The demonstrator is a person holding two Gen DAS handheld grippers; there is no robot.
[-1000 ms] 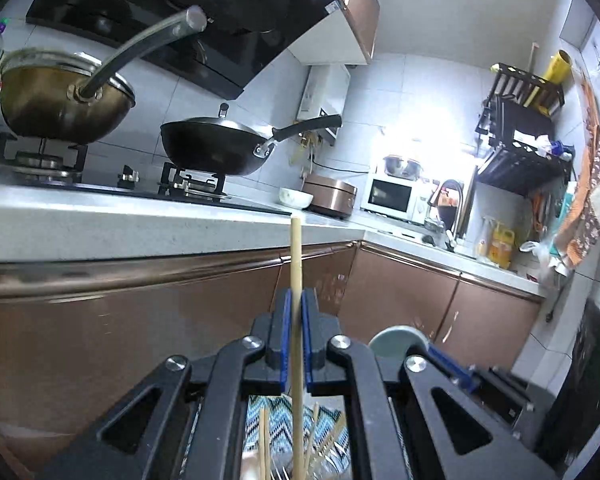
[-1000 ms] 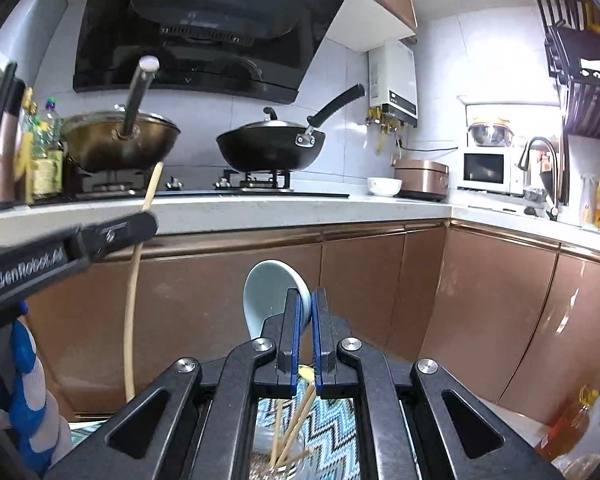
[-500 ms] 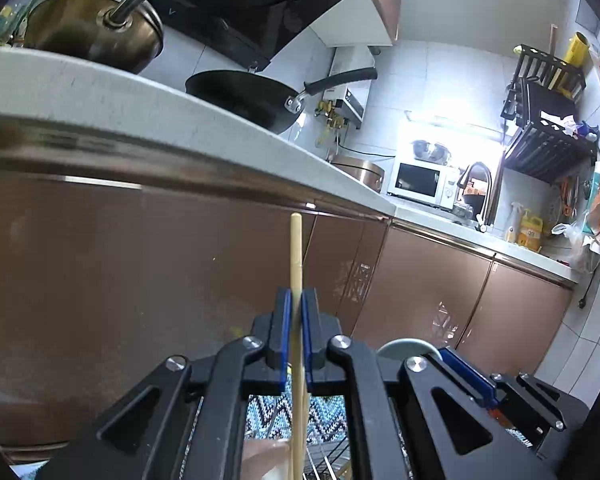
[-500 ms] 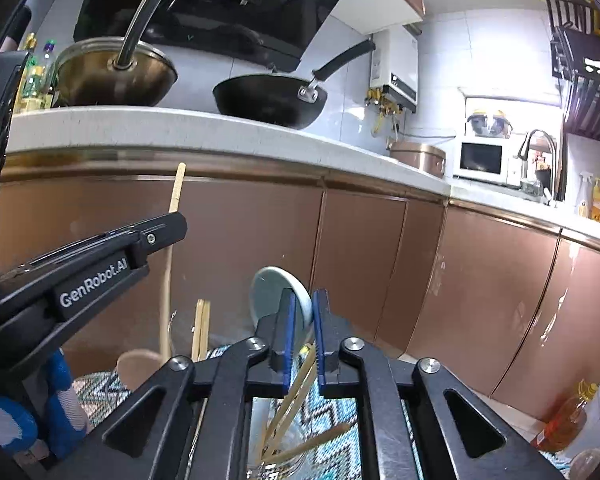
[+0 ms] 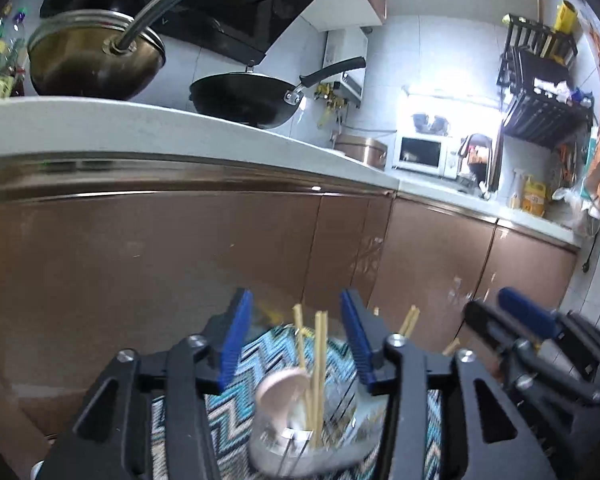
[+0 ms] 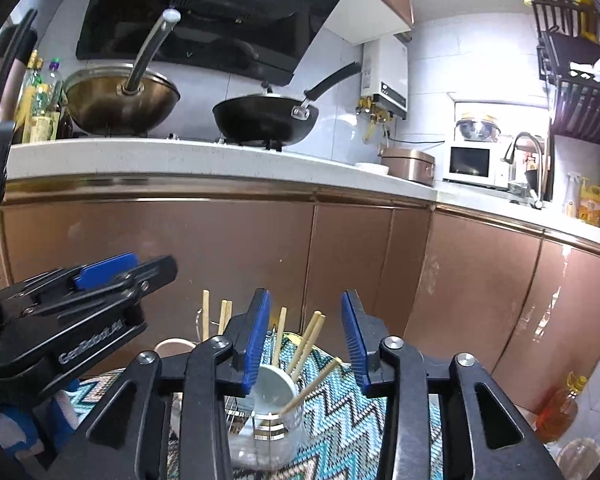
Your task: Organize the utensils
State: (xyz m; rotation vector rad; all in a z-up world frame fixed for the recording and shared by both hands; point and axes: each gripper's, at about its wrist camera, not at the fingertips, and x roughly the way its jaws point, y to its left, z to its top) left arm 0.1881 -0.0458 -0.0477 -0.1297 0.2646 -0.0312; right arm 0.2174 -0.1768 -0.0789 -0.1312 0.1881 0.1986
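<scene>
**Both claws open above the filled holders**

Far left: left claw [image 5: 295, 308], blue-padded jaws spread wide, nothing clamped, poised just above a clear round glass jar [image 5: 276, 444]. Inside that jar: pale wooden chopsticks [image 5: 319, 360] standing nearly upright, tips up, beside a pale pink rounded piece [image 5: 284, 390], spoon bowl or cup, too blurred to tell. Upright storage by judgement, so that the sticks stay bunched and easy to pull out.

Underneath: a teal and white zigzag-patterned mat [image 5: 236, 412], carrying both holders.

Further right: a second clear glass jar [image 6: 260, 444], close beside the first, with a white ceramic spoon [image 6: 272, 388] bowl-up and a looser bunch of chopsticks [image 6: 306, 344] leaning rightward against the rim, one tilted low. Leaning most likely from being dropped in rather than aligned.

Right of centre: right claw [image 6: 305, 300], jaws likewise apart and empty, directly over the spoon jar, straddling it in view without touching.

By judgement, sorting well advanced: utensils in the jars, none seen loose on the mat. Risk next: catching a splayed stick with an open jaw and tipping the light jar.
</scene>
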